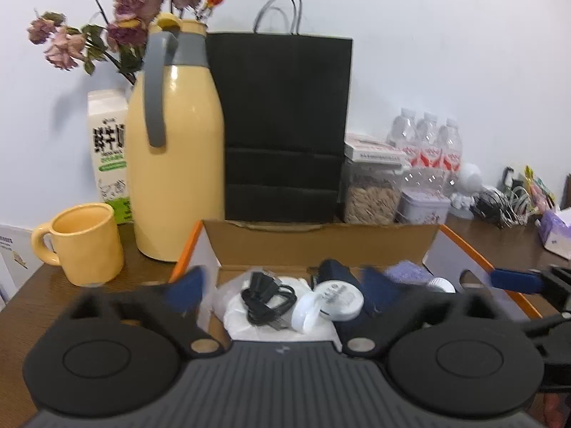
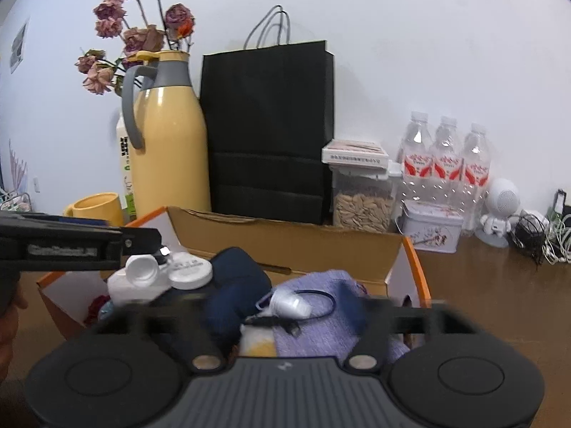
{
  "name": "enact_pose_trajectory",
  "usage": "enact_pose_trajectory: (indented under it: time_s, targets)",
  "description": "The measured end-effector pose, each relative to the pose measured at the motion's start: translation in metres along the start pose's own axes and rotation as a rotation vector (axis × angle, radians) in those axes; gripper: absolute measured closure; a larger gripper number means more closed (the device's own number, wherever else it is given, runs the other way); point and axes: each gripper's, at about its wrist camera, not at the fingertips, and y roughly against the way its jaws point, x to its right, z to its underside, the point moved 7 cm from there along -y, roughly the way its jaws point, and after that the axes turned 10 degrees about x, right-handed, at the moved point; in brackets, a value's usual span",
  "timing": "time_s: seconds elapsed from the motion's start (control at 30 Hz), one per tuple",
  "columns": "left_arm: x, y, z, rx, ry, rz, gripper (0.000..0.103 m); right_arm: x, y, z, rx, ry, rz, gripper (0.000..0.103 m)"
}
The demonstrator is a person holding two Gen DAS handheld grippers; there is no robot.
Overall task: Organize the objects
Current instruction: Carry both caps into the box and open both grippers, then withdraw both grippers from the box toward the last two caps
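Left gripper is hovering wide open, empty, over the cardboard box. Right gripper is hanging spread wide above it, also empty. White round case, black cable, purple cloth are sitting inside. Yellow thermos and black paper bag are standing behind.

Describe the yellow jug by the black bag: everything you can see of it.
The jug is a tall, glossy pale-yellow flask with rounded shoulders, probably plastic or enamelled metal. A grey collar rings its neck, and a grey handle curves from the collar down its left side. A yellow lid with a thumb tab caps it, apparently closed. It stands upright on the brown table, close beside the bag, with a carton and dried roses behind and a mug in front.
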Motion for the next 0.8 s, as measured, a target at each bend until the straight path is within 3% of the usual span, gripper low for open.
enact_pose_trajectory:
  time_s: [0.03,0.07,0.8]
  targets:
    - [-0.001,0.001,-0.001,0.008,0.002,-0.008,0.0,0.002,0.001,0.001,0.003,-0.004,0.005,0.003]
    - [-0.002,0.001,-0.001,0.005,0.004,-0.009,0.0,0.004,0.002,0.002,0.005,-0.007,0.01,0.002]
    - [0.0,0.025,-0.009,0.026,0.007,-0.005,0.0,0.004,0.024,-0.002,0.021,-0.007,0.017,0.0]
